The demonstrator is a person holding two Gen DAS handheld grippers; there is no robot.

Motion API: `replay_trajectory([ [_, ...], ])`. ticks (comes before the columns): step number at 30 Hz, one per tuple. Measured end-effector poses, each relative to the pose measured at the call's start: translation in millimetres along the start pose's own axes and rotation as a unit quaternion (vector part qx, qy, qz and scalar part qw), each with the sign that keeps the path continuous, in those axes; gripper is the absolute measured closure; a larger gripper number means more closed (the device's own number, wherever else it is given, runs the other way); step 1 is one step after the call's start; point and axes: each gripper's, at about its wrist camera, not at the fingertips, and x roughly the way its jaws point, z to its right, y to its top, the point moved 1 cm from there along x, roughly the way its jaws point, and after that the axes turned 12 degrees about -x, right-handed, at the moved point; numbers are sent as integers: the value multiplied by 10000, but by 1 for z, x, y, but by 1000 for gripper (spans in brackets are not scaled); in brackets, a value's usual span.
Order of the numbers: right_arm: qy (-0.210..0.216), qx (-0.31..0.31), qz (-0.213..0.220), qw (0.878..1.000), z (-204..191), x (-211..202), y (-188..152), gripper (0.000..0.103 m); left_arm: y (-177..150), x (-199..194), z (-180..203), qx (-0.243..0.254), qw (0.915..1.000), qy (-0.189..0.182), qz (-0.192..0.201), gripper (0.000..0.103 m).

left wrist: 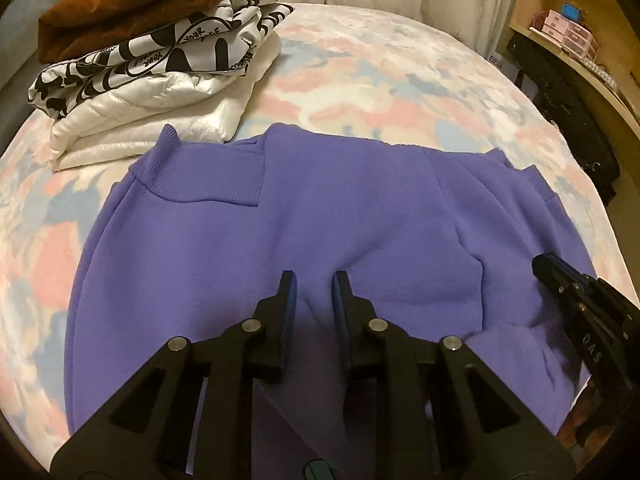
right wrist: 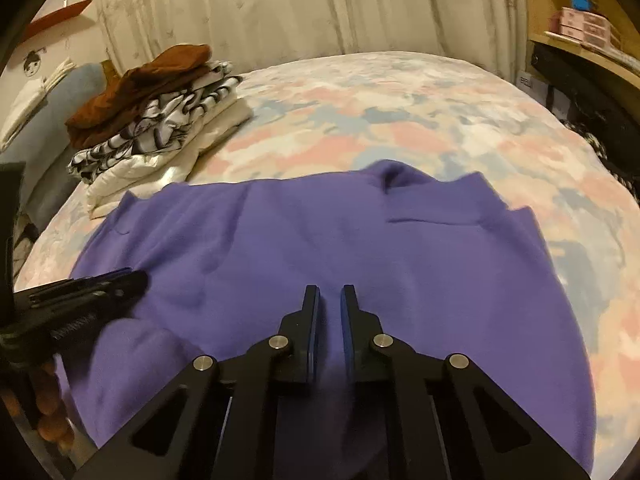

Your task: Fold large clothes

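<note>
Right now we see a purple sweatshirt (left wrist: 304,216) spread on the near part of a bed covered by a pastel pink, blue and cream bedspread (left wrist: 384,80). Its ribbed cuffs and hem point toward the far side, and one ribbed band (left wrist: 200,184) lies folded over the body on the left.

Our left gripper (left wrist: 314,280) points down at the near edge of the sweatshirt; its jaws stand nearly together with a ridge of purple cloth pinched up between the blue pads. Our right gripper (right wrist: 330,294) sits just to the right of it, jaws drawn close, with a fold of the same fabric caught between its pads. Each gripper shows at the side of the other's view, both low over the near hem of the garment.

On the far left of the bed rests a stack of folded clothes (left wrist: 160,60): a rust-brown piece on top, a black-and-white printed one beneath it, and shiny cream fabric at the bottom. Pale curtains (right wrist: 304,8) hang beyond the bed, and a wooden shelf (left wrist: 580,40) with pink boxes stands at the far right.
</note>
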Motion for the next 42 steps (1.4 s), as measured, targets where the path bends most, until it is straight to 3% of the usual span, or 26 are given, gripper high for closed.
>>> replay_trajectory([
  [3, 268, 321, 1, 9991, 15, 2, -4, 92, -2, 1, -4, -48, 10000, -52, 59, 85],
  [8, 86, 140, -33, 9999, 12, -5, -2, 91, 0, -4, -7, -165, 9998, -104, 74, 85],
  [12, 214, 342, -93, 9991, 10, -16, 0, 89, 0, -15, -5, -222, 9997, -98, 62, 85],
  [20, 356, 487, 44, 9982, -7, -73, -5, 88, -9, -62, -6, -306, 9993, -77, 180, 82],
  [26, 432, 493, 169, 9977, -26, -123, -20, 81, -32, -109, -14, -317, 9991, -44, 286, 74],
  [42, 511, 294, 357, 9976, -68, -233, -78, 73, -96, -203, -44, -494, 9975, -41, 494, 73],
])
